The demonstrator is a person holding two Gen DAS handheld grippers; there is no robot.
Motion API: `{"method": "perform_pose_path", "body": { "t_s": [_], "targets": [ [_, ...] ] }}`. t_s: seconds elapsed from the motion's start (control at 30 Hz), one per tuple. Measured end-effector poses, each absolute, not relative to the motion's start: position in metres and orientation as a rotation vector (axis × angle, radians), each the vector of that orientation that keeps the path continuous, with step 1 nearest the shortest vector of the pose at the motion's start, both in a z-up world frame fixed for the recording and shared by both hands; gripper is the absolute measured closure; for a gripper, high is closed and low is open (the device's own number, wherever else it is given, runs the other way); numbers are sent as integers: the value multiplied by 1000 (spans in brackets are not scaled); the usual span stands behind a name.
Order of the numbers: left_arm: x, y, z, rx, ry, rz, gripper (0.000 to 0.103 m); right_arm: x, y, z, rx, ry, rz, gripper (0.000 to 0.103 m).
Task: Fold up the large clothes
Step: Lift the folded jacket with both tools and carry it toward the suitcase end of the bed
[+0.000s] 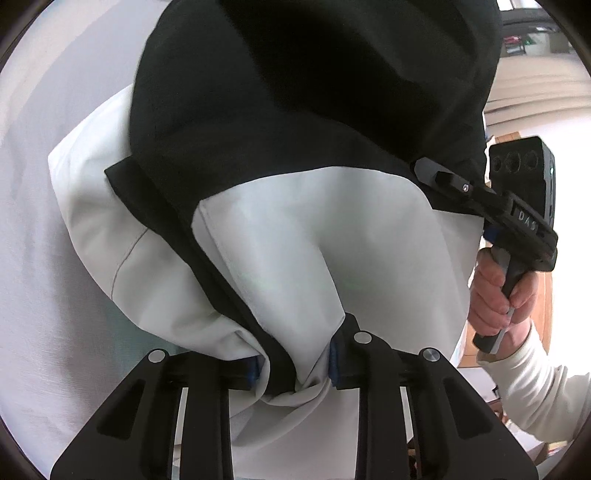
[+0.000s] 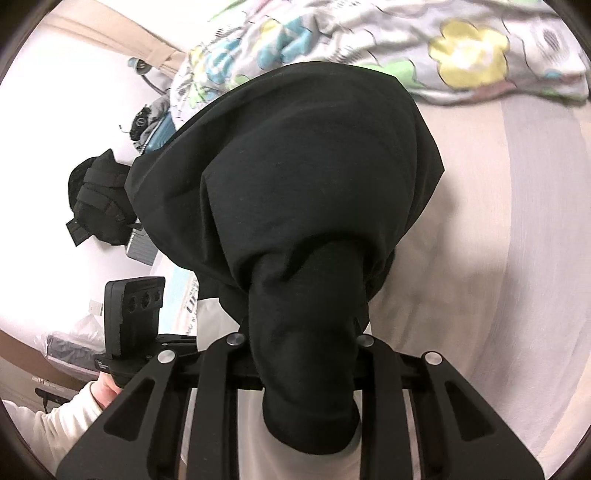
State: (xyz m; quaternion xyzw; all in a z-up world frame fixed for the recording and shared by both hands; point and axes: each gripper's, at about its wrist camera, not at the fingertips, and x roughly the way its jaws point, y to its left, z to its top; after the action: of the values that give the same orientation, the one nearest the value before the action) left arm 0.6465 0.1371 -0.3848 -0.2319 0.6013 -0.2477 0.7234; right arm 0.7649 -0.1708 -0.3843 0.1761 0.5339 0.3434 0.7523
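Note:
A large black-and-white garment (image 1: pixel 295 129) hangs lifted off the bed between both grippers. In the left wrist view my left gripper (image 1: pixel 295 369) is shut on a bunched white part with a black trim band, the blue pads pressing the cloth from both sides. To the right, my right gripper (image 1: pixel 439 177) clamps the black edge, held by a hand (image 1: pixel 495 291) in a white sleeve. In the right wrist view the right gripper (image 2: pixel 301 354) is shut on a thick roll of the garment's black fabric (image 2: pixel 303 184). The left gripper's body (image 2: pixel 133 317) shows at the left; its fingers are hidden behind the cloth.
A pale bed sheet (image 2: pixel 498 221) lies under the garment. A floral duvet (image 2: pixel 369 44) is heaped at the far side. A black backpack (image 2: pixel 99 199) and a silver case (image 2: pixel 142 247) sit beside the bed. Shelves (image 1: pixel 532 33) stand at the top right.

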Motion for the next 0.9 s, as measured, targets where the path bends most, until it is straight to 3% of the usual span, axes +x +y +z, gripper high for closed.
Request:
{"method": "perform_pose_path", "body": {
  "t_s": [0.43,0.9],
  "targets": [
    [588,222,-310,-496,1195,-391,79,742,-76,-298,254,1068,898,81],
    [469,469,-222,-439,1119,-155,79,656,178,-235,260,998,1071,81]
  ]
}}
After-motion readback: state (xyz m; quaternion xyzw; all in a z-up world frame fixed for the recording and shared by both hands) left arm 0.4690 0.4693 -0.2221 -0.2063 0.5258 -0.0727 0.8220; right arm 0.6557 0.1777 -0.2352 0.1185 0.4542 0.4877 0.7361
